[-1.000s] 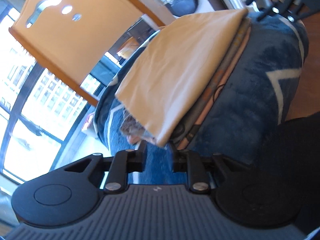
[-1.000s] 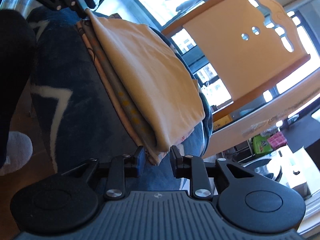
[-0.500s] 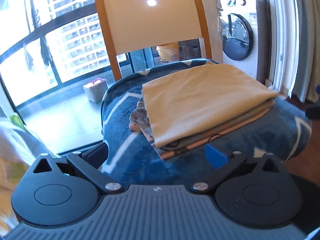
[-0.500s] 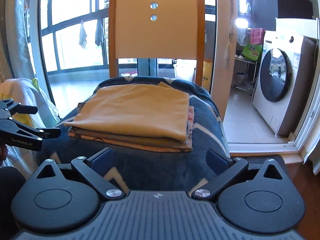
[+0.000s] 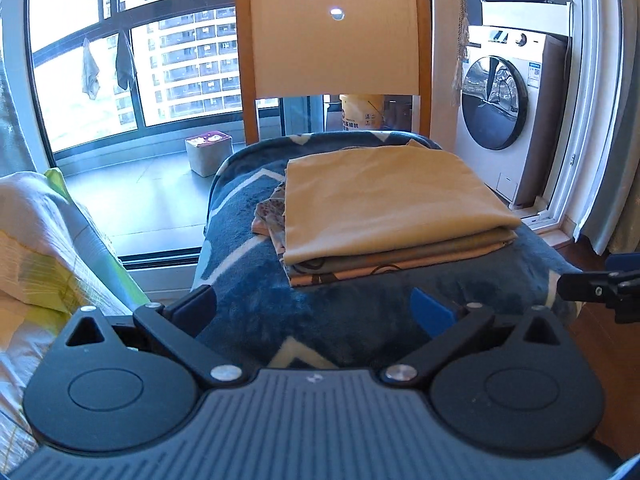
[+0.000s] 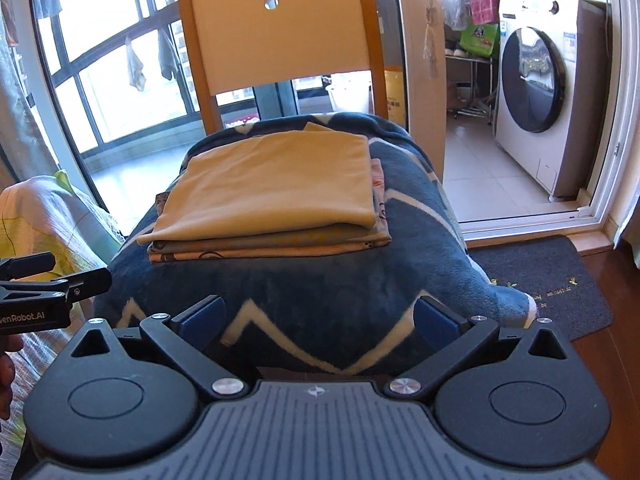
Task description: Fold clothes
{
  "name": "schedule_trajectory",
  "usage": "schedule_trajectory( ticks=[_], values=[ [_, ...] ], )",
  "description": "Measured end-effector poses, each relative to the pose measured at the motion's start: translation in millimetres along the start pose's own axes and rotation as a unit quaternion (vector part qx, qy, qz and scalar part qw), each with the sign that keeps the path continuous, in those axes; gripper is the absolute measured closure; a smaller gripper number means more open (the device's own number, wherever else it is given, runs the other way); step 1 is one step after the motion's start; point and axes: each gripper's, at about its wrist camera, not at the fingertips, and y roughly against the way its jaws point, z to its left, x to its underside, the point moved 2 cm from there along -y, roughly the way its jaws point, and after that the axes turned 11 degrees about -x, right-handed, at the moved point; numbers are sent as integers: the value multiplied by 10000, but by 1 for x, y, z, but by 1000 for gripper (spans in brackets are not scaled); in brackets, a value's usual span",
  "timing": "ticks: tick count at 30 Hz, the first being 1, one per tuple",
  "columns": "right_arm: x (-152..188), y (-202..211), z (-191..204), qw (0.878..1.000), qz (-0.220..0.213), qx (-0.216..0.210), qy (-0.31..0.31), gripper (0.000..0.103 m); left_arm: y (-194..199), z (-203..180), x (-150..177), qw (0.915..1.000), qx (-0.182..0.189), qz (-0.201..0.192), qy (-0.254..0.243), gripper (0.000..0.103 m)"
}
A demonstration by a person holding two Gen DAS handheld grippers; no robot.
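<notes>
A stack of folded clothes [image 5: 384,216] [image 6: 272,204] lies on a chair seat covered by a blue blanket [image 5: 304,312] [image 6: 328,292]. A tan garment is on top, patterned ones beneath. My left gripper [image 5: 314,310] is open, held back in front of the stack with nothing between its fingers. My right gripper [image 6: 320,318] is also open and empty, just short of the blanket's front edge. Each gripper shows at the edge of the other's view.
The wooden chair back [image 5: 332,28] rises behind the stack. A washing machine [image 6: 536,80] stands at the right, a dark doormat [image 6: 560,280] on the wood floor. Light bedding [image 5: 36,240] lies at the left, and large windows [image 5: 136,60] are behind.
A second ago both grippers were shut on the stack's near corners. They have since let go, opened wide and drawn back level; the stack now rests on the blanket.
</notes>
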Motion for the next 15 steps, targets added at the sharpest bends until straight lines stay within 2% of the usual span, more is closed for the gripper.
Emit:
schedule_trajectory(
  ticks=[10, 15],
  values=[
    [-1, 47, 5, 9997, -129, 184, 113, 0, 43, 3, -4, 9998, 106, -85, 124, 1],
    [-6, 56, 12, 9996, -187, 164, 163, 0, 57, 9, -9, 9997, 72, -153, 151, 1]
  ],
)
